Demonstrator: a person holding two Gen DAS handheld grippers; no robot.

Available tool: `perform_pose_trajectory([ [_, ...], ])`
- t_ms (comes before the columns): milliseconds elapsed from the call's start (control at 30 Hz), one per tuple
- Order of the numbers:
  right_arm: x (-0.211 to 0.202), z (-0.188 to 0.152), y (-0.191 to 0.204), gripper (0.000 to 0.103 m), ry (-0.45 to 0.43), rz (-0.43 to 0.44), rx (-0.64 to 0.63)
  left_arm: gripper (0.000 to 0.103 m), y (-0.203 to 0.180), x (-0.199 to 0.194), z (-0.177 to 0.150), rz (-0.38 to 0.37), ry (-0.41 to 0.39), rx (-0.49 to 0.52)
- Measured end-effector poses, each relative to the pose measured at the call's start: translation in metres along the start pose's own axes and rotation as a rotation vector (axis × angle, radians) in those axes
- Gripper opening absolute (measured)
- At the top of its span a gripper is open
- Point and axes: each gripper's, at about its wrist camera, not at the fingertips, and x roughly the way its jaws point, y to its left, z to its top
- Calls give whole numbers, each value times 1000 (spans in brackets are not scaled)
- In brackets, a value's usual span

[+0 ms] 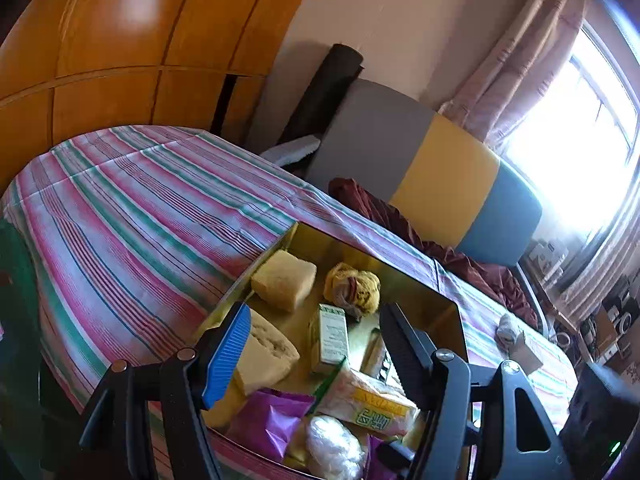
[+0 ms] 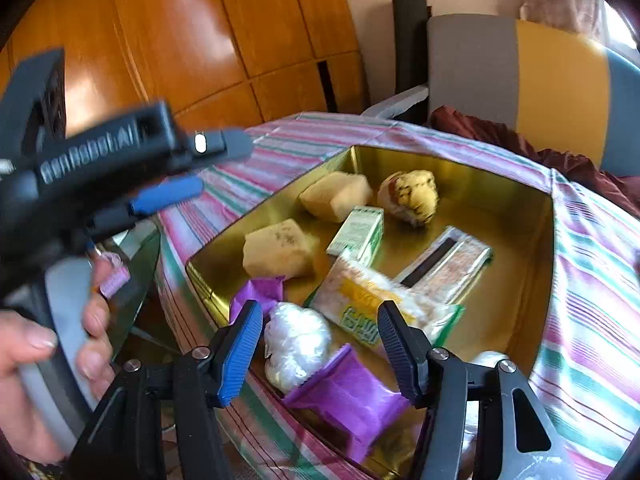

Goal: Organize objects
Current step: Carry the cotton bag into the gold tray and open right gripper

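Observation:
A gold tin tray (image 1: 424,292) (image 2: 516,280) lies on the striped bedspread. In it are two pale yellow sponge blocks (image 1: 284,280) (image 2: 280,248), a yellow plush ball (image 2: 412,196), a green-and-white box (image 1: 330,336) (image 2: 358,236), a yellow-and-white packet (image 2: 360,300), a clear sleeve with a dark strip (image 2: 448,264), purple packets (image 2: 348,396) and a clear plastic wad (image 2: 296,344). My left gripper (image 1: 316,320) (image 2: 208,168) hovers open over the tray's near-left part, holding nothing. My right gripper (image 2: 318,312) is open at the near edge; the wad and a purple packet lie between its fingers, unpressed.
The bed's striped sheet (image 1: 132,216) stretches left and beyond the tray. A grey, yellow and blue headboard (image 1: 432,168), a maroon cloth (image 1: 400,216) and a wooden wardrobe (image 1: 120,40) stand behind. A white bundle (image 1: 508,328) lies right of the tray. A hand (image 2: 24,344) holds the left gripper.

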Motion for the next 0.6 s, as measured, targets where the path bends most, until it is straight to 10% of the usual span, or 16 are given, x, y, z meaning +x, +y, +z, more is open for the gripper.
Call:
perform_pose_trajectory([
  [600, -52, 0, -75, 68, -64, -209, 149, 68, -46, 8, -31, -102, 84, 148],
])
